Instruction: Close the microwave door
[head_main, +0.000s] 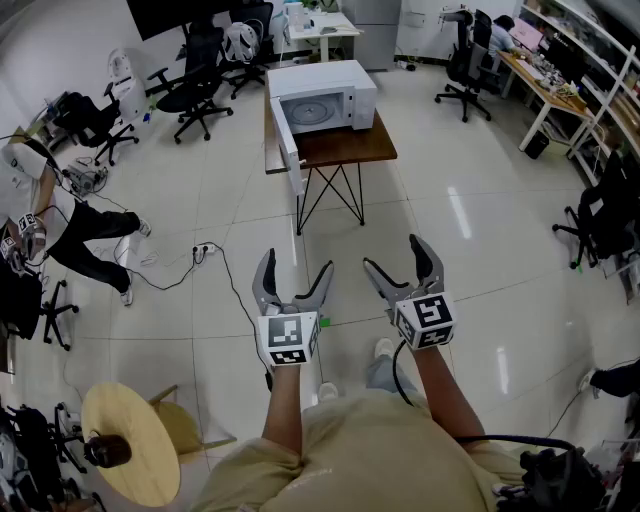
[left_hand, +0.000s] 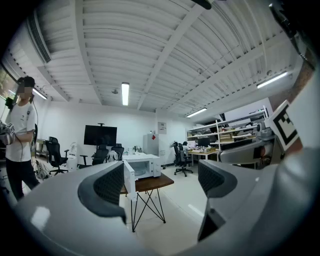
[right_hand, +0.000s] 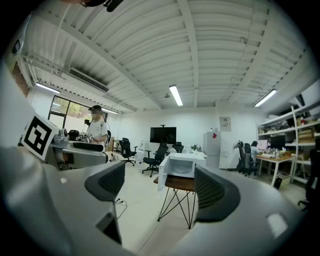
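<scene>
— So, what does the microwave (head_main: 322, 97) look like?

— White and boxy, with squared corners. It sits on the table (head_main: 345, 148), taking up most of the far half of the top. Its door (head_main: 290, 150) is swung fully open on the left hinge and juts out past the table's front edge. Inside the pale cavity lies a round turntable (head_main: 316, 108).

— And the table itself?

— It has a brown wooden top on thin black metal legs (head_main: 330, 195) that cross in a hairpin shape. Under it the floor (head_main: 250, 210) is glossy pale tile that mirrors the ceiling lights.

— Where are the grippers?

— Both are on the table's near side, well apart from it and level with each other. The left gripper (head_main: 296, 270) and the right gripper (head_main: 394, 255) are smooth grey, with curved jaws and dark ribbed pads (left_hand: 109, 184).

— Are they holding anything?

— No. Each one's jaws are spread wide and released, with only open air between them. Seen along either pair, the microwave shows small in the gap, far beyond the tips.
</scene>
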